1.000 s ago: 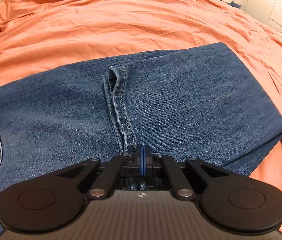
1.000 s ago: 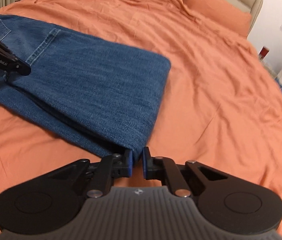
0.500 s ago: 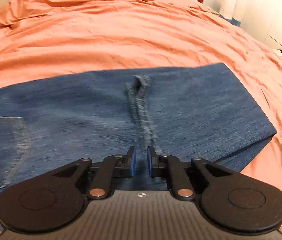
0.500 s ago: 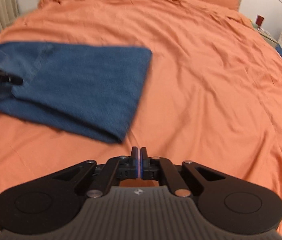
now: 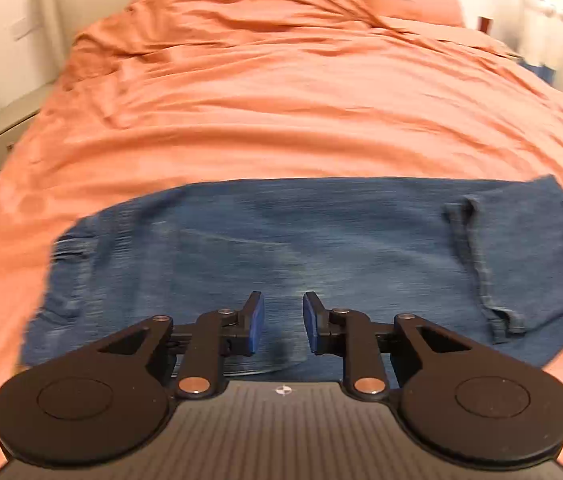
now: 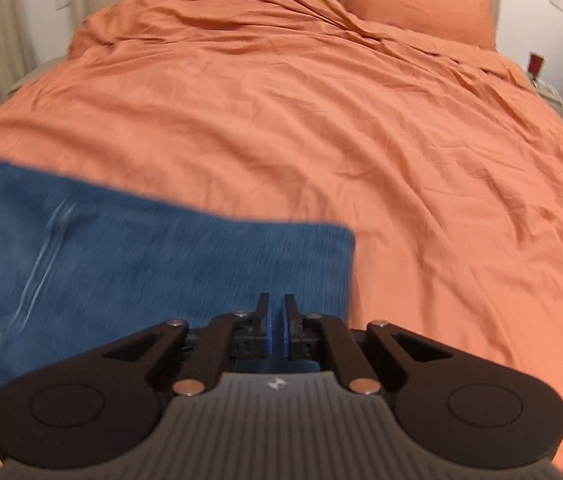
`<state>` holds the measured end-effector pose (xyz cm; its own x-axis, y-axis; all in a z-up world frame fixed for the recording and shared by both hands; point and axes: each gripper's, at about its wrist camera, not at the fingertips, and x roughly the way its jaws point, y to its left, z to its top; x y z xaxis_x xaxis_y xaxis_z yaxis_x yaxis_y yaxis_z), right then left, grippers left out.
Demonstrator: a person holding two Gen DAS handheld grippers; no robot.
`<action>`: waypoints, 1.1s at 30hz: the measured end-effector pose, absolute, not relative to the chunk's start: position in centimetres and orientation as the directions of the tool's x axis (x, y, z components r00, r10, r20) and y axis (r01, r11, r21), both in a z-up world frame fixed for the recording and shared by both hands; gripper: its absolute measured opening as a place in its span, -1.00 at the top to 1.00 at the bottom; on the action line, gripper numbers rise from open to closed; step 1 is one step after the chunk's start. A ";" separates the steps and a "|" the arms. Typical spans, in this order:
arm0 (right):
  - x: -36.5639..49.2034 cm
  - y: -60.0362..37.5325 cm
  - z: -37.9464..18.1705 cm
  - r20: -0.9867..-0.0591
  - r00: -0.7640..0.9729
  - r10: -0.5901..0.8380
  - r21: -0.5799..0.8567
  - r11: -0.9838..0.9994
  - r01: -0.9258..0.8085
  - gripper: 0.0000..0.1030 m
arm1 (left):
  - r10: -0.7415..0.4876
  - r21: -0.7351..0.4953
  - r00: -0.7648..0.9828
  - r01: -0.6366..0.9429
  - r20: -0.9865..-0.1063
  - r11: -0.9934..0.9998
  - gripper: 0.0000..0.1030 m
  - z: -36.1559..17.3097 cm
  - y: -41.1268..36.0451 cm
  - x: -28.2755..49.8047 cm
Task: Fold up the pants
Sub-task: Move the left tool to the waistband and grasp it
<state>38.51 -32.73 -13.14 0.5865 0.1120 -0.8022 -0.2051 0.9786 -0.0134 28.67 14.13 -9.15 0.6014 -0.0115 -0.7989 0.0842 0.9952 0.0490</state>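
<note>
The pants point(image 5: 321, 248) are lying folded on the bed point(image 5: 281, 112), a flat, roughly rectangular slab of mid-blue denim with a fine ribbed weave, sitting toward the near edge of the mattress and well apart from the headboard end. In the left wrist view the fabric is stretching across most of the width, its far edge running straight against the sheet; a thick stitched hem point(image 5: 477, 264), doubled over and slightly raised, is running down the cloth near the right end. The left end is showing pale worn patches, though motion blur is smearing the detail there. In the right wrist view the pants point(image 6: 141, 264) are filling the lower left, ending in a squared corner beside the sheet.

The sheet point(image 6: 361, 140) is a soft orange cotton, creasing in long shallow wrinkles, and a matching pillow point(image 6: 413, 4) is resting at the far right corner of the bed.

The left gripper point(image 5: 282, 322) is hovering over the near edge of the denim with its blue-padded fingers spread wide and nothing between them. The right gripper point(image 6: 277, 324) is hanging over the right end of the folded denim, its pads nearly meeting with only a thin slit between and no cloth caught there. Both bodies are matte black plastic with round hubs and a ribbed grey base
</note>
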 end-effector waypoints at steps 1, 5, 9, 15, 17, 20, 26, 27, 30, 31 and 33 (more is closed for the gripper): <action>39.6 -32.7 -13.8 -0.813 0.575 0.091 -0.020 0.983 -0.184 1.00 | 0.002 0.051 0.598 0.065 -0.801 0.997 0.45 -9.2 15.2 28.8; 42.2 -32.9 -16.6 -0.857 0.509 0.073 -0.001 0.989 -0.145 1.00 | 0.027 0.018 0.576 -0.021 -0.817 1.000 0.39 -9.4 20.0 28.9; 42.6 -32.2 -17.1 -0.863 0.504 0.043 -0.042 0.987 -0.156 1.00 | 0.010 -0.064 0.558 -0.113 -0.830 0.992 0.12 -8.9 24.4 28.4; 40.9 -28.3 -14.2 -0.842 0.538 0.039 -0.163 0.932 -0.323 0.94 | -0.031 -0.197 0.582 -0.225 -0.813 0.954 -0.23 -8.3 29.6 26.8; 39.9 -26.5 -13.2 -0.838 0.540 0.077 -0.157 0.913 -0.376 0.94 | -0.070 -0.292 0.600 -0.281 -0.797 0.914 -0.37 -8.9 31.4 26.0; 38.5 -23.3 -12.1 -0.839 0.518 0.166 -0.114 0.878 -0.466 0.92 | -0.114 -0.422 0.621 -0.375 -0.775 0.825 -0.39 -10.4 34.2 24.8; 36.7 -17.3 -11.8 -0.836 0.468 0.285 -0.065 0.797 -0.600 0.65 | -0.178 -0.624 0.683 -0.487 -0.708 0.611 -0.39 -15.3 37.9 22.5; 36.9 -16.5 -11.9 -0.838 0.462 0.290 -0.063 0.789 -0.611 0.65 | -0.189 -0.657 0.697 -0.499 -0.692 0.565 -0.39 -16.2 38.3 22.3; 37.2 -15.0 -12.7 -0.850 0.445 0.282 -0.064 0.783 -0.618 0.66 | -0.215 -0.743 0.745 -0.501 -0.631 0.443 -0.40 -18.7 39.4 22.1; 37.4 -14.6 -13.0 -0.854 0.440 0.276 -0.065 0.784 -0.618 0.66 | -0.223 -0.762 0.758 -0.493 -0.613 0.420 -0.41 -19.3 39.5 22.2; 37.9 -14.0 -13.8 -0.867 0.421 0.267 -0.057 0.786 -0.615 0.66 | -0.218 -0.778 0.777 -0.477 -0.591 0.409 -0.40 -19.9 39.6 22.7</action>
